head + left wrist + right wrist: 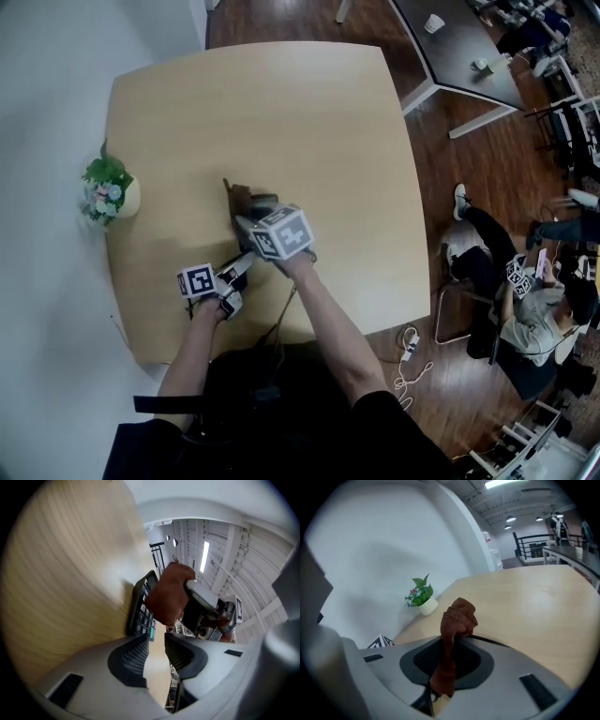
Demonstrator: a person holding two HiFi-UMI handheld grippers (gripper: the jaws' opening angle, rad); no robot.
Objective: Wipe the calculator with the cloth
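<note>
The right claw (452, 641) is clamped on the cloth (458, 616), which bunches past its tips. The left claw (156, 644) stands slightly parted and empty, the calculator (139, 609) just ahead of it on the desk (281, 112). Unbraced, the calculator could skid under the wipe.

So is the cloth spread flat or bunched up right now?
Bunched up: the right gripper view shows the brown cloth pinched in the right gripper, a crumpled wad poking out past its shut jaws.

I see a pale wooden worktop (281, 112) against a white wall (370, 550), dark wood floor (473, 178), and a dark desk (464, 42) beyond.
</note>
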